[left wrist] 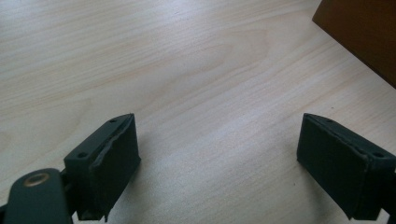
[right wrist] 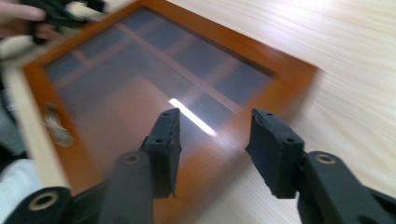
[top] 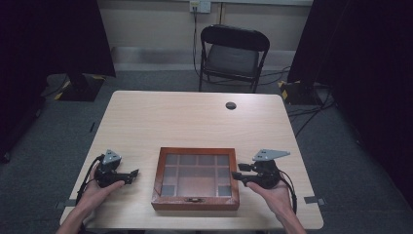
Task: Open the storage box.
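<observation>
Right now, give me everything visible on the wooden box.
The wooden box is shallow and rectangular, with a reddish-brown frame and a closed glass lid through which a grid of dividers shows. A small metal clasp sits on its front edge, toward the person. It lies flat on the table near the front edge, between the two hand-held grippers. The left hand-held gripper is clear of it; the right hand-held gripper is aimed over its right edge, contact unclear.
</observation>
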`<control>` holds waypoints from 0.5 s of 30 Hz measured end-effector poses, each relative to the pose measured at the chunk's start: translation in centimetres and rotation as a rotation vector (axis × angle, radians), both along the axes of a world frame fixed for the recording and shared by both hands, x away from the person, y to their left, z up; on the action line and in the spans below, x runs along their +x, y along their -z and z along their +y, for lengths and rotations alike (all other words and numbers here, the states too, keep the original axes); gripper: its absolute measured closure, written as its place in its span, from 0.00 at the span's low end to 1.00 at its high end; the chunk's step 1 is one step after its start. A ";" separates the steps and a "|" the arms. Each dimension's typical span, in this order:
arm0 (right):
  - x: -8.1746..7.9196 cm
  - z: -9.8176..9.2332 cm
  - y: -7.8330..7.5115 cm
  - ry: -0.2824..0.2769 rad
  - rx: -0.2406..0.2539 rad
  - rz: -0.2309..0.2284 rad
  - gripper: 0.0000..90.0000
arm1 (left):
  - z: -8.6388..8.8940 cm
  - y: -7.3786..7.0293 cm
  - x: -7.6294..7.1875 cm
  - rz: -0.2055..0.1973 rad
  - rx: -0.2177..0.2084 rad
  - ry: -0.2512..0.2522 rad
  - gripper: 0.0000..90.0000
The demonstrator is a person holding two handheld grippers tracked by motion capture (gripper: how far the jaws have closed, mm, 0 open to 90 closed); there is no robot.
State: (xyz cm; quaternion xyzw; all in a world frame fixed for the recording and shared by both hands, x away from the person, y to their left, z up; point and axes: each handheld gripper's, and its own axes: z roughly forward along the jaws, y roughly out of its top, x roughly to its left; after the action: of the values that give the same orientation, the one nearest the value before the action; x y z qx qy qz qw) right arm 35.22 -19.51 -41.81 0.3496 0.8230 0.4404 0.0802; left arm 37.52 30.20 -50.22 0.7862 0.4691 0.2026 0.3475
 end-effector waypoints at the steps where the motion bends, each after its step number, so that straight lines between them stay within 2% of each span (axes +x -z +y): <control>1: 0.0 0.5 -0.3 -0.029 0.004 -0.001 0.64 | 0.0 0.0 0.0 0.000 0.000 0.000 0.13; 2: 0.0 1.0 -0.6 -0.047 0.008 -0.003 0.65 | 0.0 0.0 0.0 0.000 0.000 0.001 0.13; 3: 0.0 2.1 -0.9 -0.088 0.024 0.002 0.64 | 0.0 0.0 0.0 0.000 0.000 0.001 0.13; 5: -0.1 2.4 -1.0 -0.100 0.027 0.002 0.65 | 0.0 0.0 0.0 0.000 0.000 0.001 0.13; 8: -0.2 3.9 -0.9 -0.162 0.036 0.014 0.69 | 0.0 0.0 0.0 0.000 0.000 0.001 0.13; 15: -0.7 6.6 -0.4 -0.259 0.048 0.030 0.76 | 0.0 0.0 0.0 0.000 0.000 0.000 0.13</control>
State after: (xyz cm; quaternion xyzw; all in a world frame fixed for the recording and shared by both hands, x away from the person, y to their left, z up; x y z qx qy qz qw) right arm 34.55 -12.94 -41.44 0.2487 0.8517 0.4612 0.0021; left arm 37.52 30.20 -50.23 0.7863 0.4689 0.2027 0.3476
